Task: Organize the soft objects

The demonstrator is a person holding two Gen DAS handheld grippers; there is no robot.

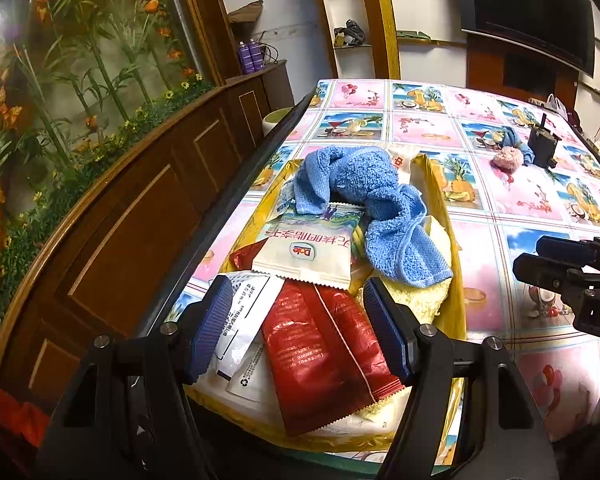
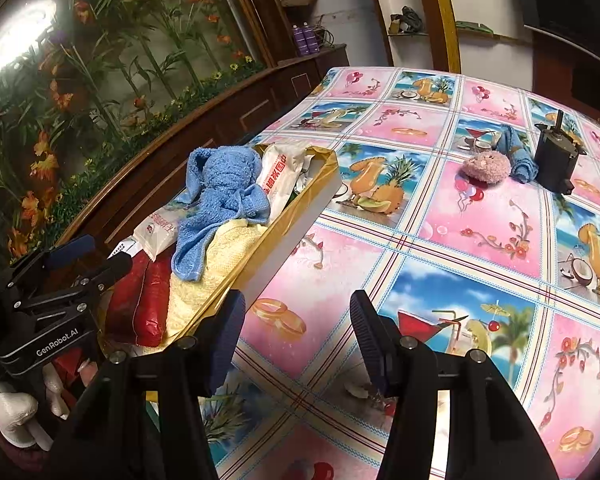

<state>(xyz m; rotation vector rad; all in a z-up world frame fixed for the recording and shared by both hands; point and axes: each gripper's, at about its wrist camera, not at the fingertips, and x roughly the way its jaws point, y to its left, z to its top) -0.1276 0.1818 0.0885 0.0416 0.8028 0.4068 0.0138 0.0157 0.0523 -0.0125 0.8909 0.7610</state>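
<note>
The left gripper point(image 1: 296, 320) and right gripper point(image 2: 296, 340) gape empty; the blue towel point(image 1: 364, 204) hides packets beneath.

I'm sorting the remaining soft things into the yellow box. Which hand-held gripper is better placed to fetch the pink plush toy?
Right. The right hand-held gripper is open over bare tablecloth facing the pink plush toy; the left hand-held gripper hangs over the packets in the yellow box.

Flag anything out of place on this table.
A pink plush toy and a rolled blue cloth lie loose beside a black motor-like block, apart from the yellow-lined box holding the other soft things.
</note>
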